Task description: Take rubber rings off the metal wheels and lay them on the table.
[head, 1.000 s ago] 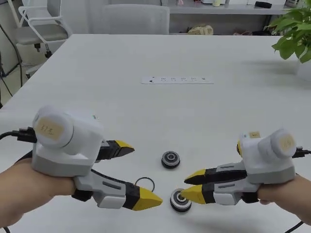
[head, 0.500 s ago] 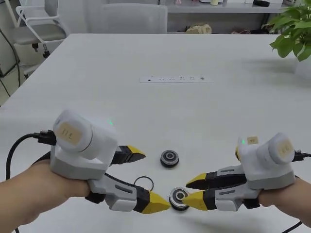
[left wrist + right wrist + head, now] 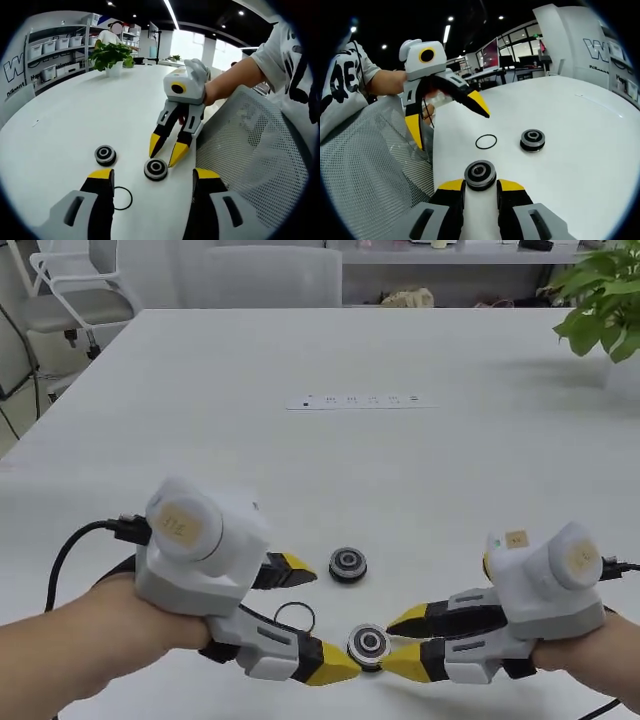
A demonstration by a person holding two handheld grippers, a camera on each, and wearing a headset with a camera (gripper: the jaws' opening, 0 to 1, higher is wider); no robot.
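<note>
Two grippers sit low over the table [image 3: 420, 470], tips aimed at each other. Your left gripper [image 3: 325, 618] gapes wide, with the ring [image 3: 293, 617] lying loose by it. Your right gripper [image 3: 392, 640], jaws narrowly parted, noses the near wheel [image 3: 368, 643]; the far wheel [image 3: 347, 563] sits beyond. The sticker [image 3: 181, 526] on your left gripper is unreadable, and a big W [image 3: 600, 50] marks the wall.

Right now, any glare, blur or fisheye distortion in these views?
Head view: even light, soft shadows, near metal wheel sharp, no glare on the table. Left gripper view: fisheye bends the table edge, windows blown out, far metal wheel crisp. Right gripper view: same bending, small bright spot lamps.
</note>
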